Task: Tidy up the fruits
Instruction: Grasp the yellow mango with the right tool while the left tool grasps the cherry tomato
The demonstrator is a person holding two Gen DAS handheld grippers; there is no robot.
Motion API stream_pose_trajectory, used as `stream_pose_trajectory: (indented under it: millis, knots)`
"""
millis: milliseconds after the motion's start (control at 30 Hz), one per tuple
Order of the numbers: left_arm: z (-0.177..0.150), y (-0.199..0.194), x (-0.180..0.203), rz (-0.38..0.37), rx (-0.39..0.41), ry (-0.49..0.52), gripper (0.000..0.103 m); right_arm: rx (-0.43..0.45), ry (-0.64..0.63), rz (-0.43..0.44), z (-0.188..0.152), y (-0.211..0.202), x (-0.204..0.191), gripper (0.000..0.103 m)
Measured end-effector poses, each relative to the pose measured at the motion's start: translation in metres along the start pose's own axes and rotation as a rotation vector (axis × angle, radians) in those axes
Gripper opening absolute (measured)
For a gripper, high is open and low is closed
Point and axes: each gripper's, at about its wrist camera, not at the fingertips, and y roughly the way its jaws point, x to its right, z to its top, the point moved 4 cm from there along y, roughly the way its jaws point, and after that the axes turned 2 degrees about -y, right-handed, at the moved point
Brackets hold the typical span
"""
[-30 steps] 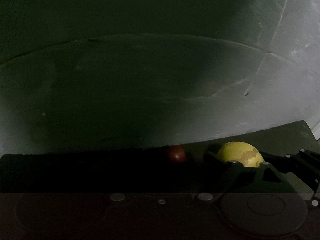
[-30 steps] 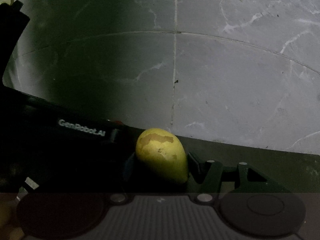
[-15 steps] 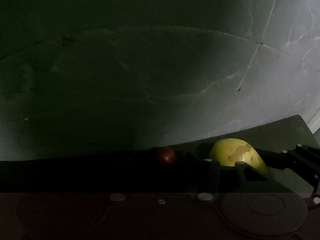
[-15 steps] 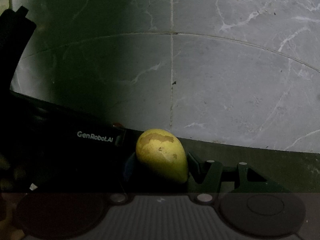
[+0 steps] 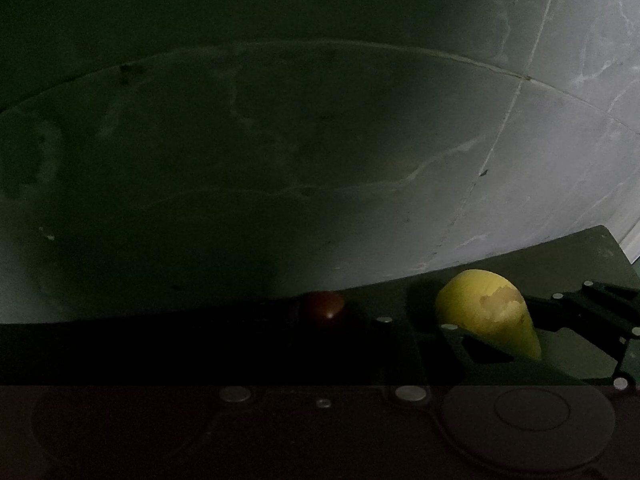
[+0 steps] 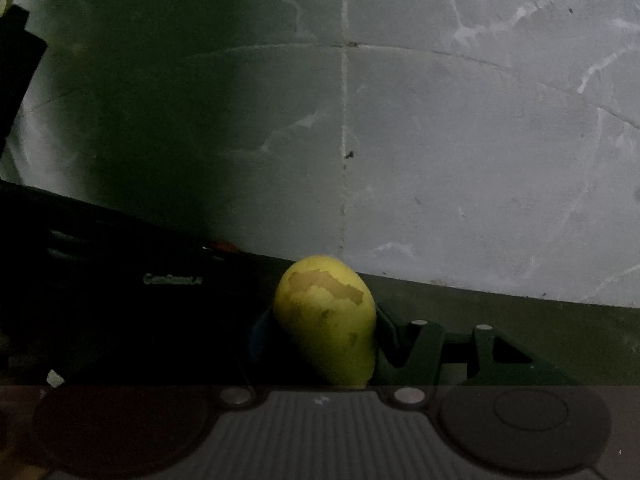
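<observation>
A yellow mango point(image 6: 326, 320) with brownish patches on its skin stands between the dark fingers of my right gripper point(image 6: 326, 344), which is shut on it. In the left wrist view a small dark red fruit point(image 5: 324, 310) sits at the tip of my left gripper point(image 5: 324, 322), shut on it; the fingers are almost lost in shadow. The two grippers hang side by side: the mango point(image 5: 488, 312) and the right gripper's fingers point(image 5: 580, 320) show at the lower right of the left wrist view, and the left gripper's black body point(image 6: 172, 300) fills the lower left of the right wrist view.
Below both grippers lies a grey marbled tile floor point(image 6: 460, 160) with pale grout seams point(image 6: 343, 120). A heavy shadow covers its left part point(image 5: 200, 160). A dark object point(image 6: 16, 68) juts in at the right wrist view's left edge.
Both views have drifted a little over the floor tiles, and the left gripper's body has shifted slightly in the right wrist view. Each gripper still holds its fruit.
</observation>
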Motion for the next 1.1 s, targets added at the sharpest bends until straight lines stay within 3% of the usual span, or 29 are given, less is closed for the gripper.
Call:
stream_pose_trajectory:
  millis: [400,1100]
  knots:
    - [-0.006,-0.013,0.023,-0.020,-0.030,-0.001,0.025,0.034,0.048,0.003,-0.013,-0.020,0.000,0.057]
    - [-0.026,-0.071,0.035,-0.073,0.016,0.029,0.025,0.096,0.102,-0.053,-0.026,-0.079,0.000,0.057]
